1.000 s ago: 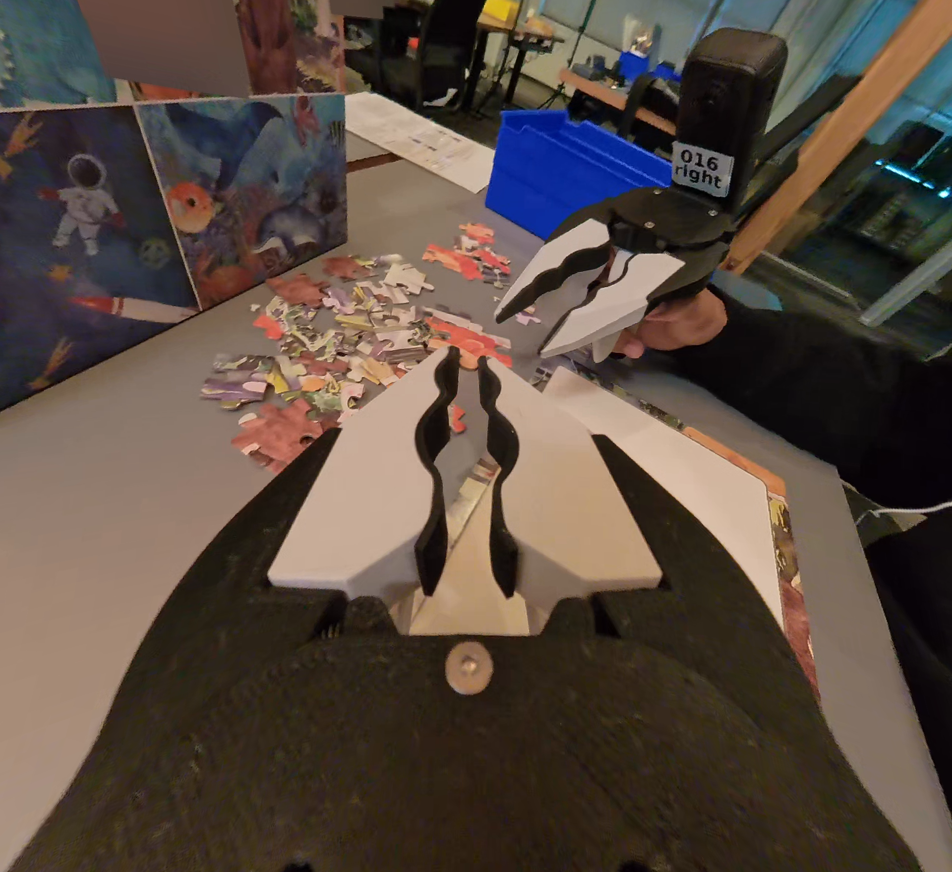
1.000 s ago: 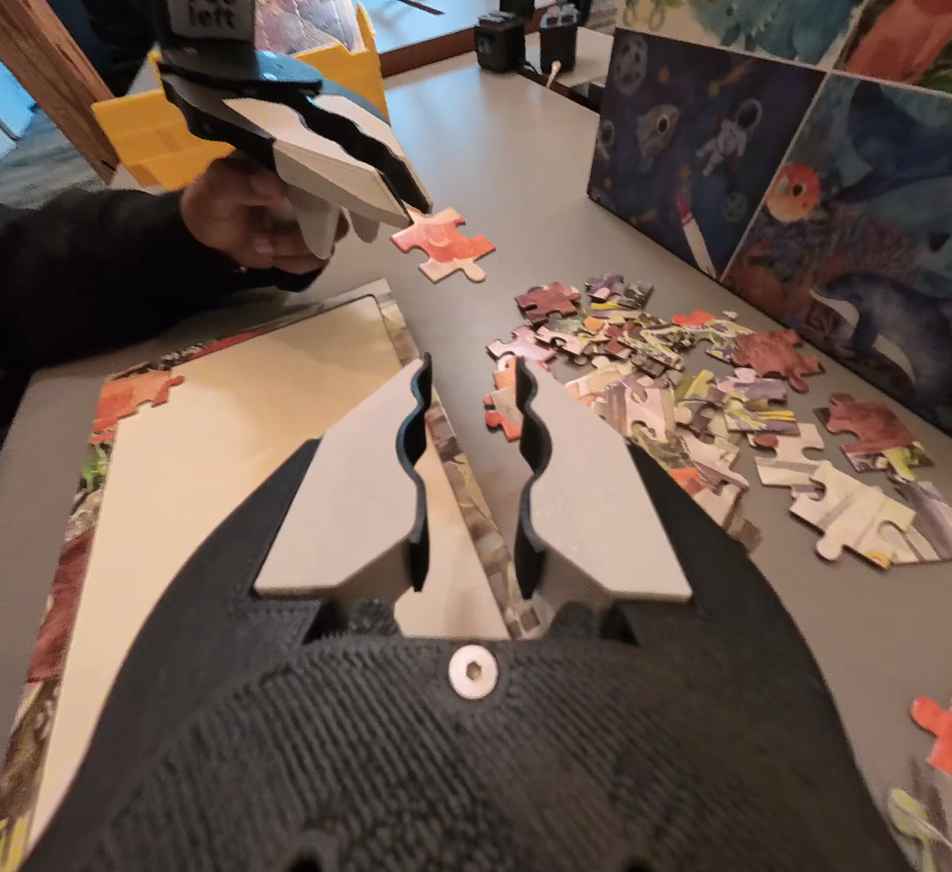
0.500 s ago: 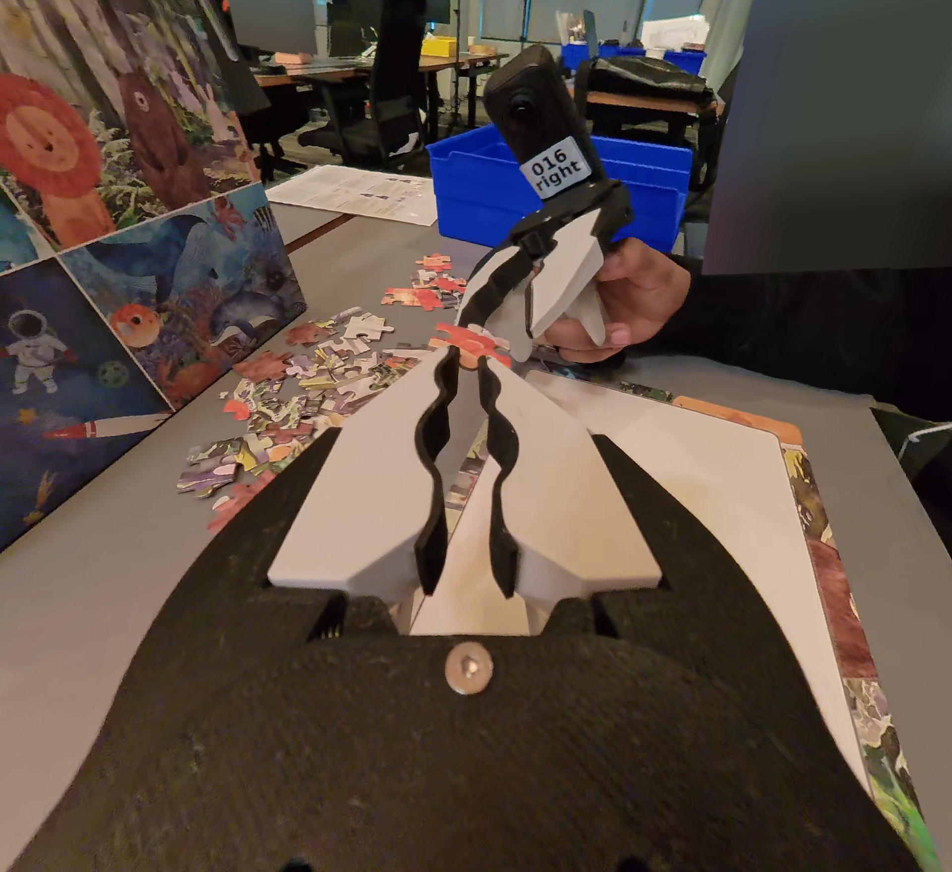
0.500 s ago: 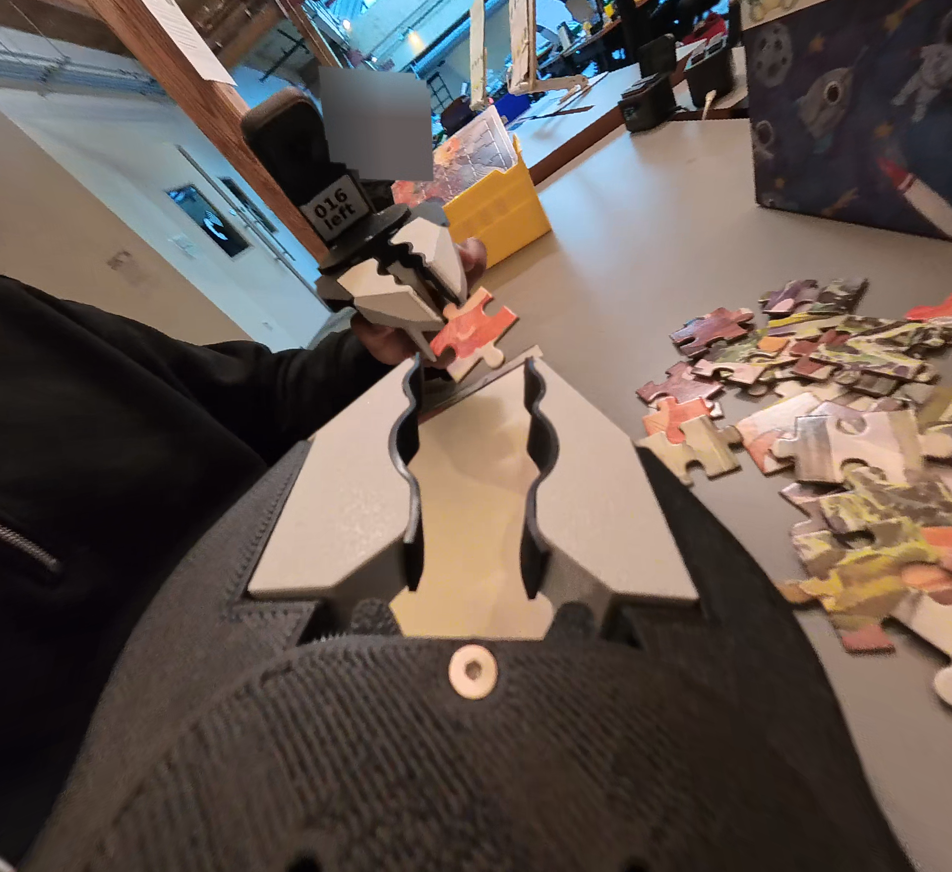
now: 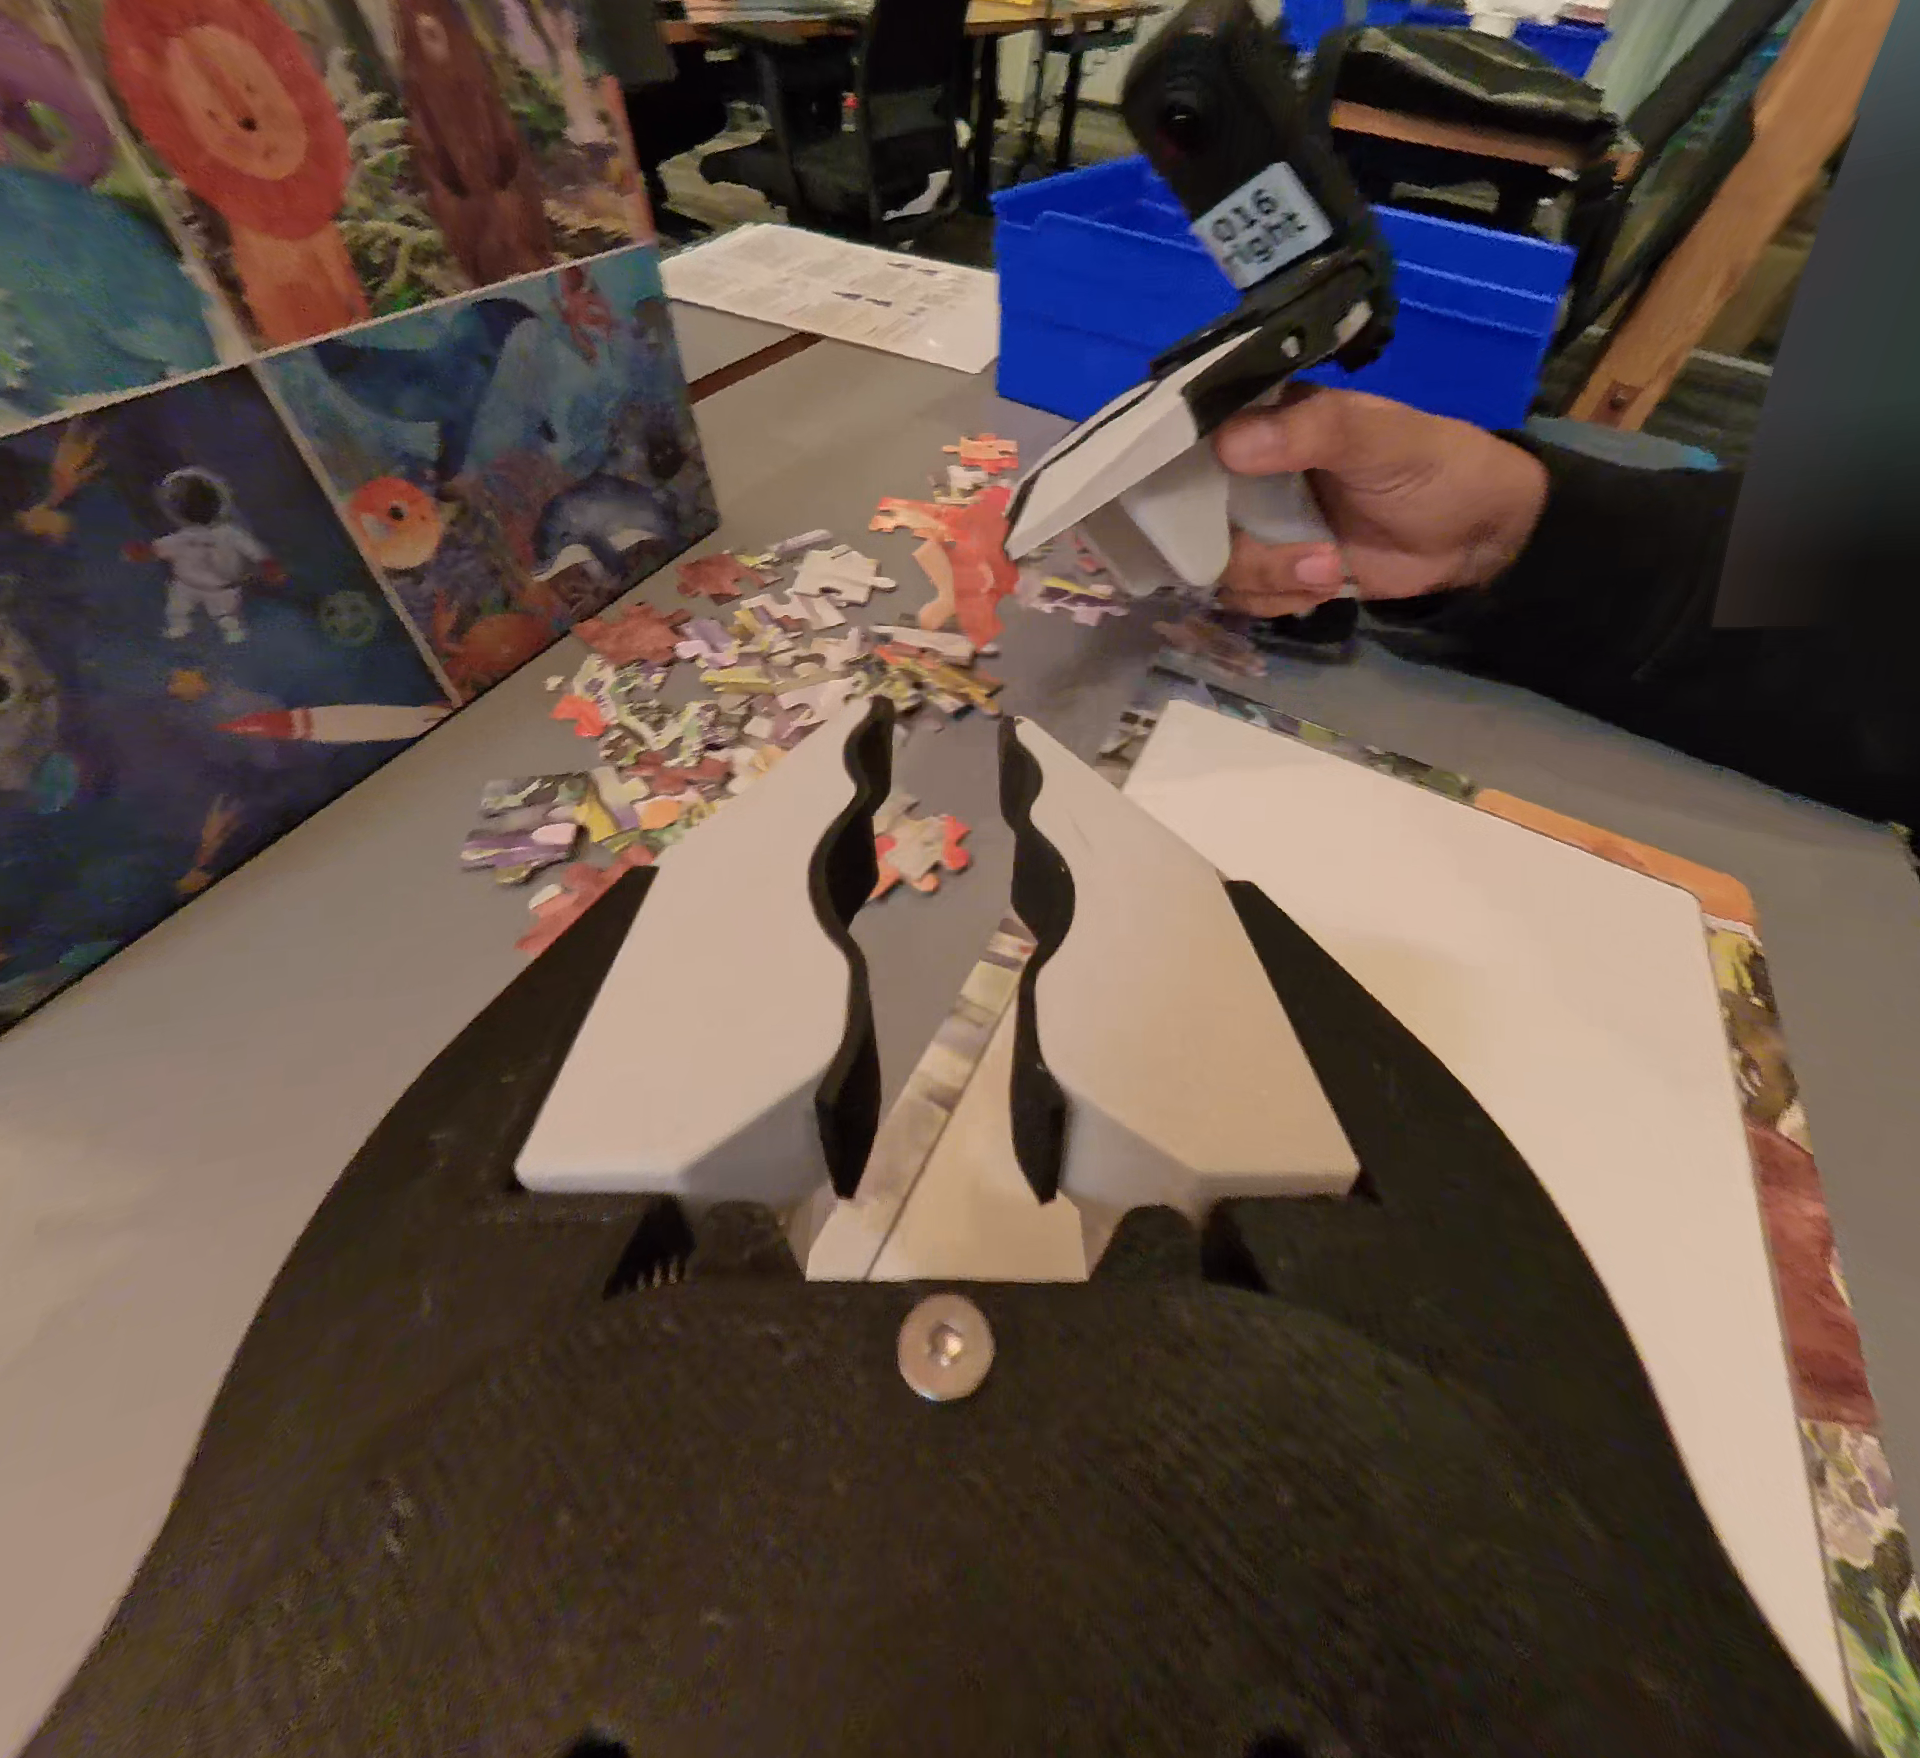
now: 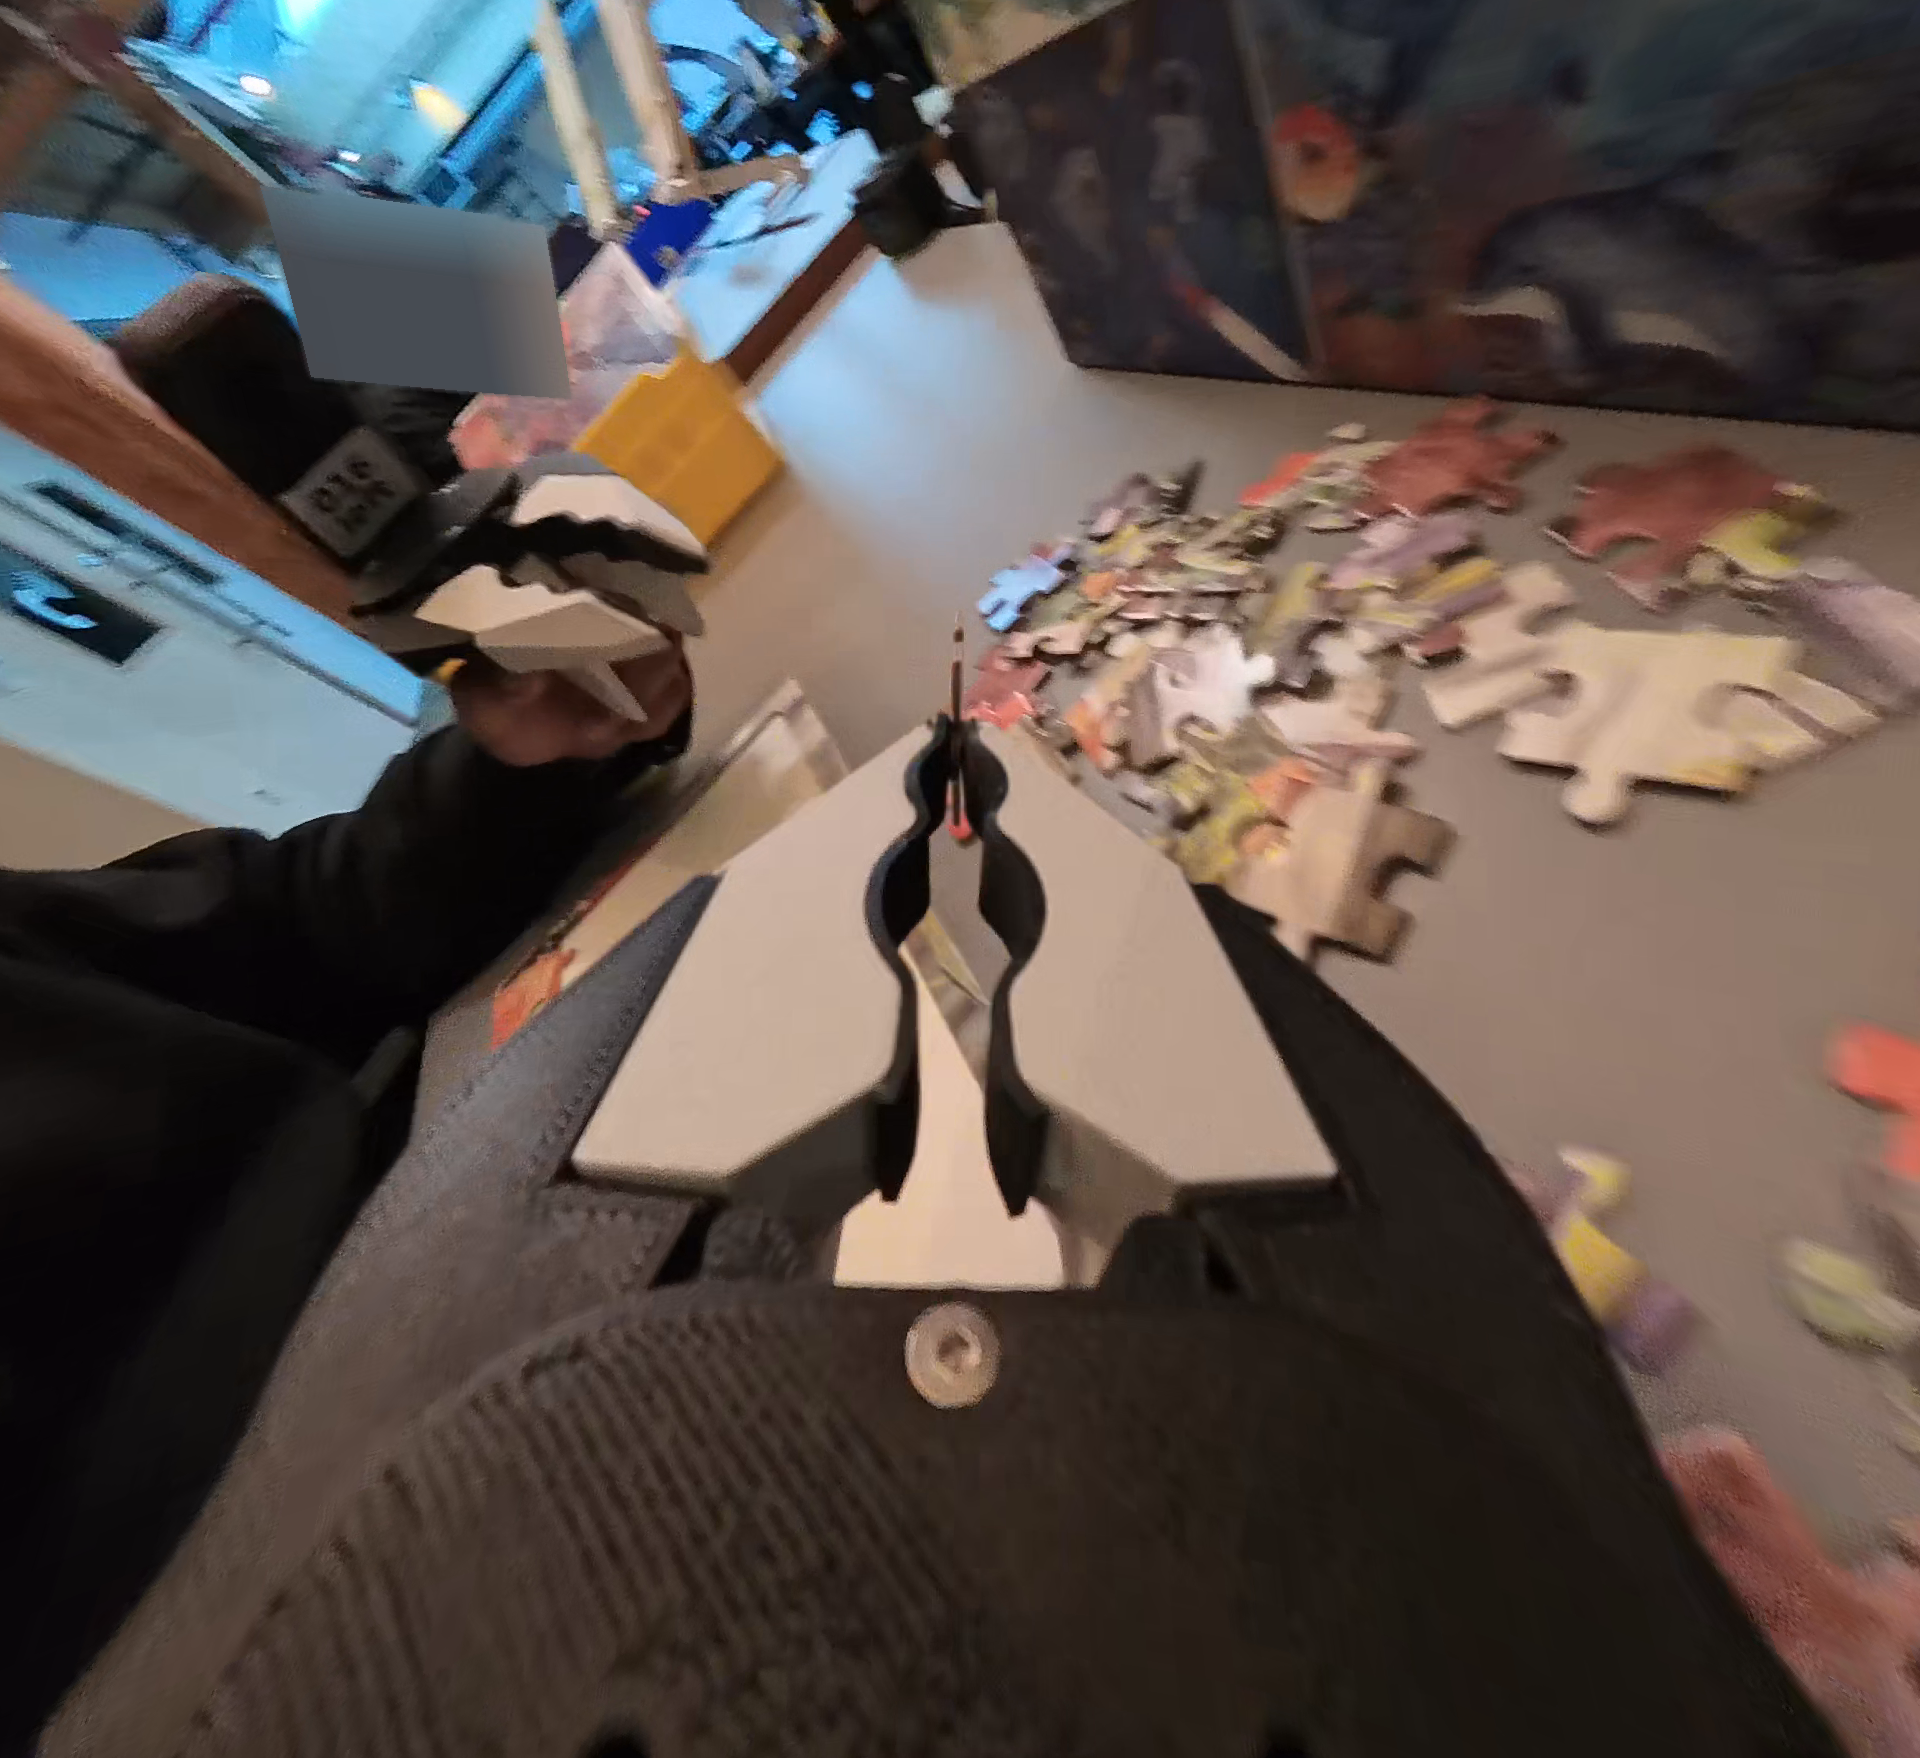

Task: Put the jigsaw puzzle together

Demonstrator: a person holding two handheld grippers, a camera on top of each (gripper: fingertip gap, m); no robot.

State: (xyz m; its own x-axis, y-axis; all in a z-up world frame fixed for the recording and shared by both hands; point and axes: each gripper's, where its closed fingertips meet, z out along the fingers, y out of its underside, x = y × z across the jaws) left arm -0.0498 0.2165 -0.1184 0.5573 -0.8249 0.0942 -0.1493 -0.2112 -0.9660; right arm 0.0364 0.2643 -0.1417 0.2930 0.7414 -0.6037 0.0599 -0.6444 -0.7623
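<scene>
My right gripper point(image 6: 954, 740) is shut on a red-orange puzzle piece point(image 6: 956, 664), seen edge-on between its tips. In the left wrist view the same gripper point(image 5: 1023, 534) holds that piece point(image 5: 971, 570) in the air above the pile of loose pieces point(image 5: 748, 669). My left gripper point(image 5: 940, 721) is open and empty, over the near-left edge of the white puzzle board point(image 5: 1403, 929). From the right wrist view the left gripper point(image 6: 694, 591) hangs to the left of my tips. The board point(image 6: 774, 752) has a strip of assembled border pieces.
Loose pieces point(image 6: 1299, 669) cover the grey table to the right of the board. Picture boxes point(image 5: 468, 482) stand along the far left. A blue bin point(image 5: 1122, 306) and a paper sheet point(image 5: 831, 285) lie behind; a yellow bin point(image 6: 675, 451) stands beyond the left gripper. There is about 11 cm between the tips of the two grippers.
The red-orange piece has passed from my left gripper to my right. The right gripper shut on it and drew away; the left gripper opened and dropped towards the board.
</scene>
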